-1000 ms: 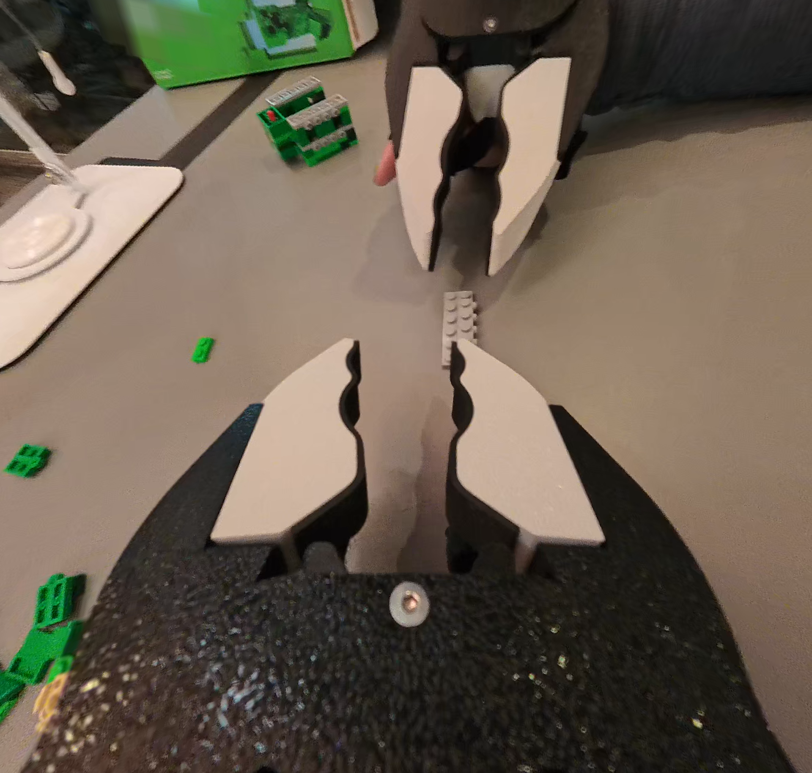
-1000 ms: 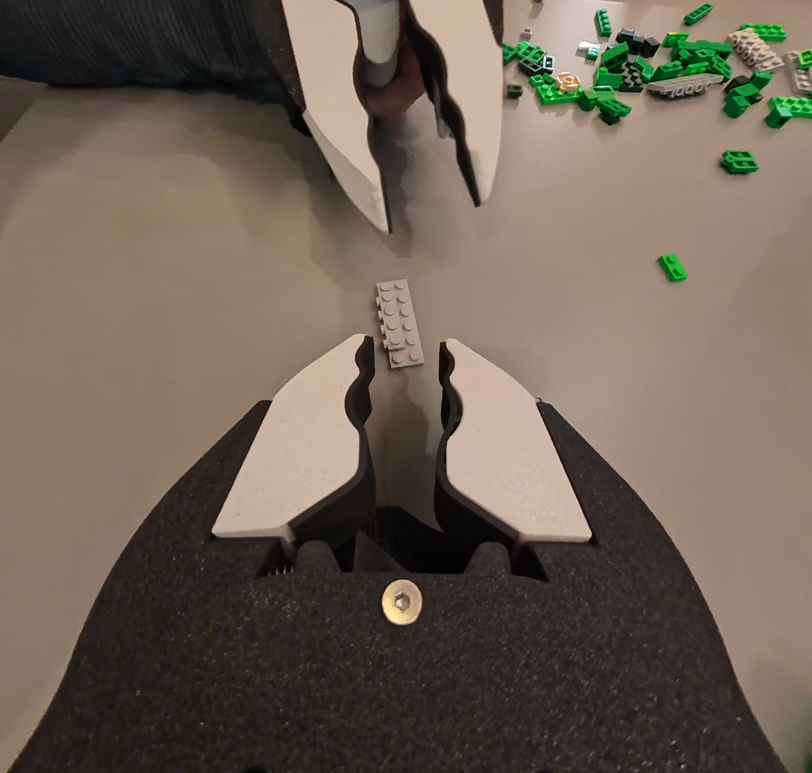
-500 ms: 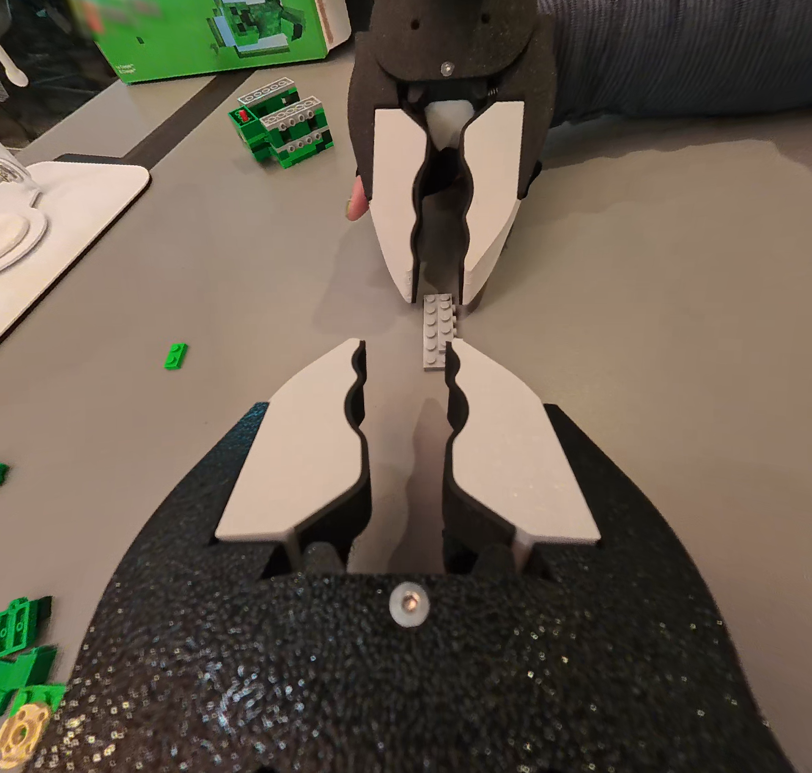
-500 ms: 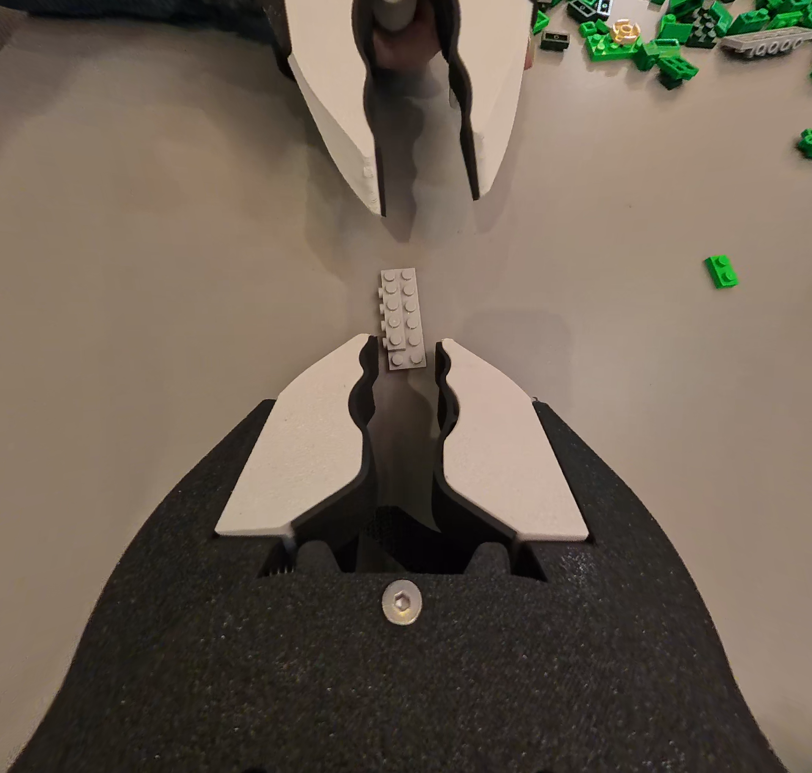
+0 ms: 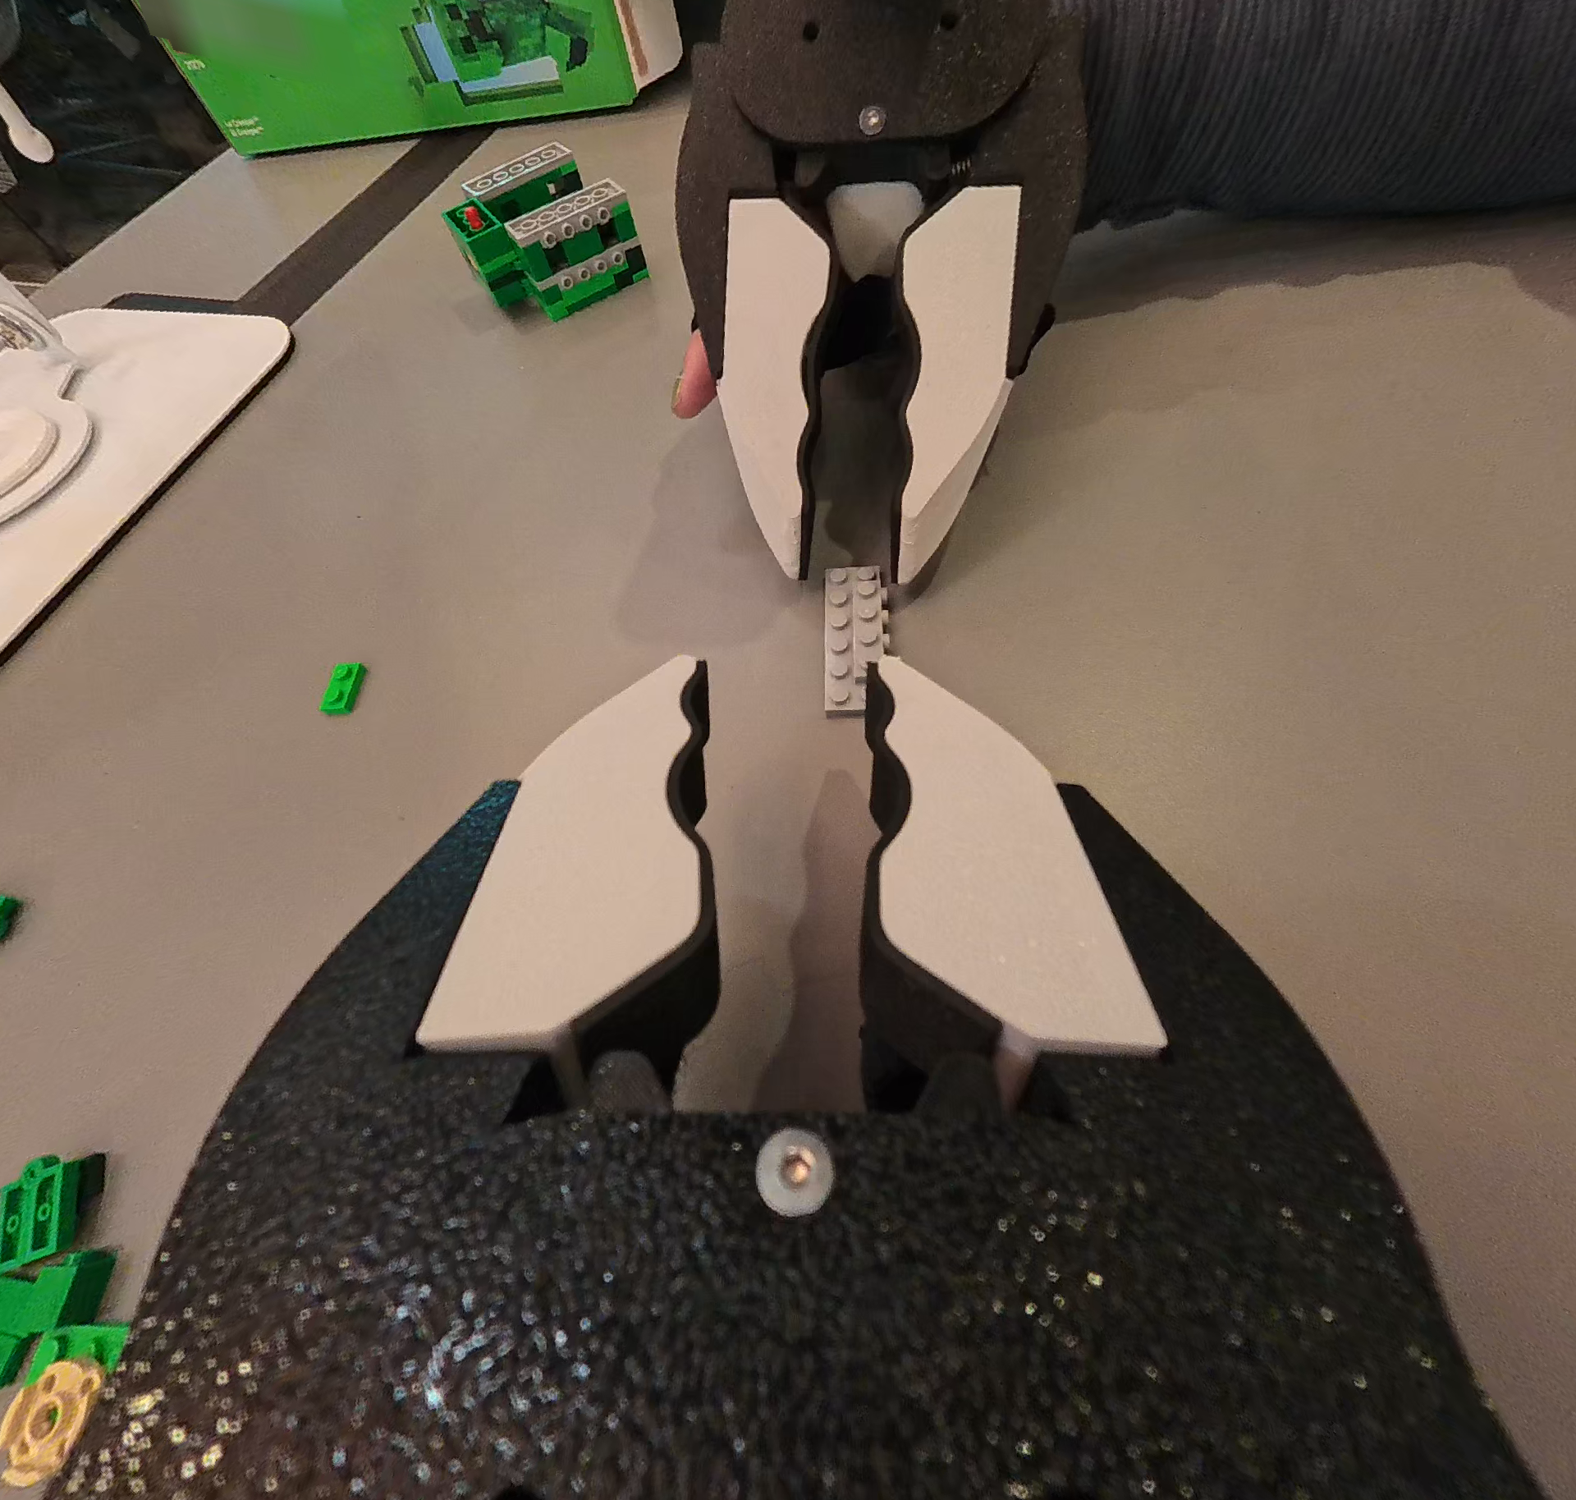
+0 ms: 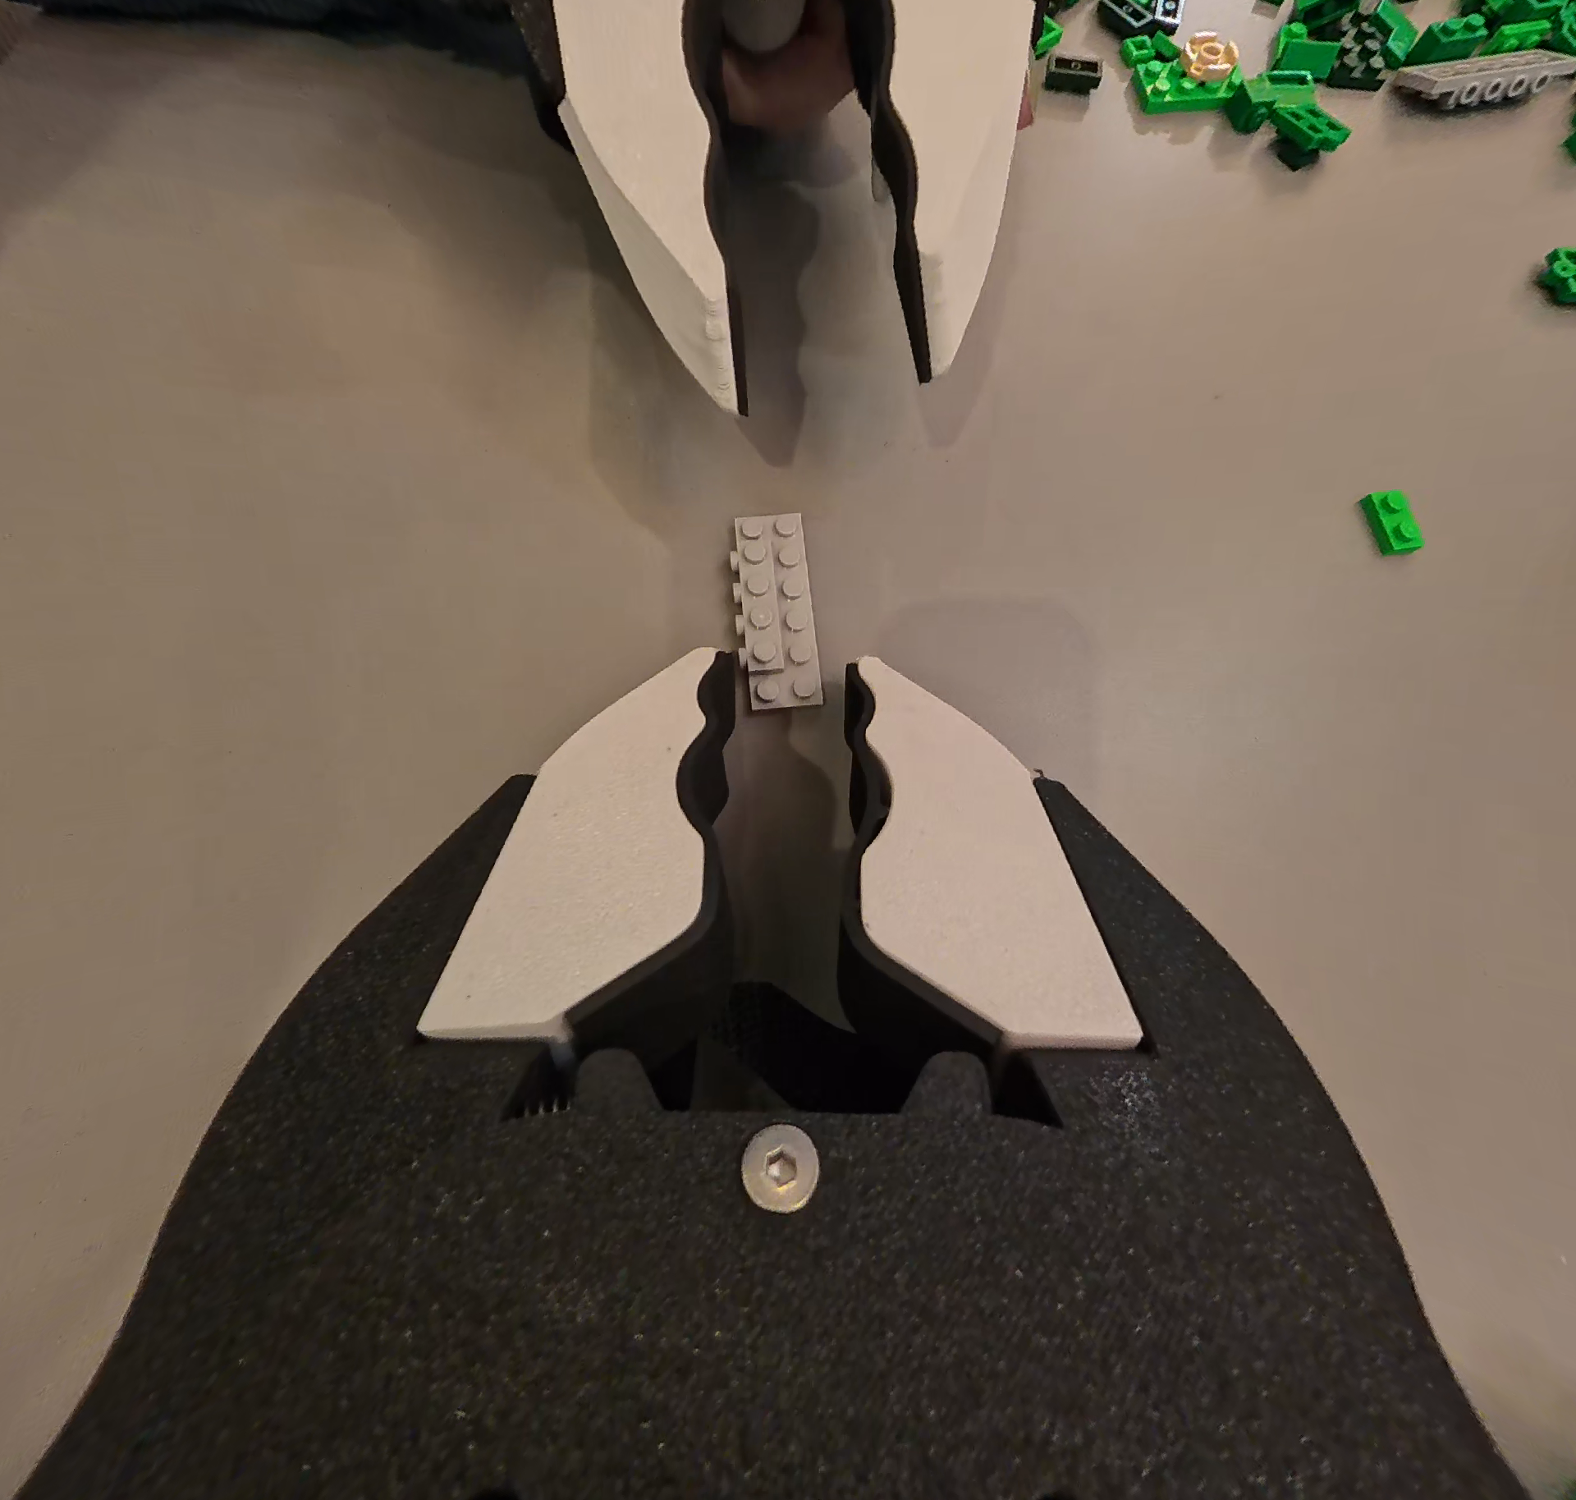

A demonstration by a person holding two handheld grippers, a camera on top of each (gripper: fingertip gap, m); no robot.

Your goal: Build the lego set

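The grey plate assembly lies flat on the tabletop, studs up, between the two tools; it looks like a long two-stud-wide plate with a narrower piece stacked along one side, small side studs sticking out of that edge. The right gripper has its jaws apart and empty, its tips straddling the near end of the piece, one finger just beside the studded edge; whether it touches is unclear. The left gripper faces it from the opposite end, jaws likewise apart and holding nothing, its right tip overlapping the plate's end in the left wrist view. I judge the piece light, rigid and thin; it sits low, so a pinch from above gives little purchase, and the smooth plastic could skid on the tabletop or pop out sideways; the best hold seems to be across the two long edges near mid-length, squeezed gently so the stacked parts do not shear apart. In the right wrist view a loose pile of green bricks lies at about 1 o'clock and a single green plate at 3 o'clock; in the left wrist view a partly built green model stands at 11 o'clock before a green box.
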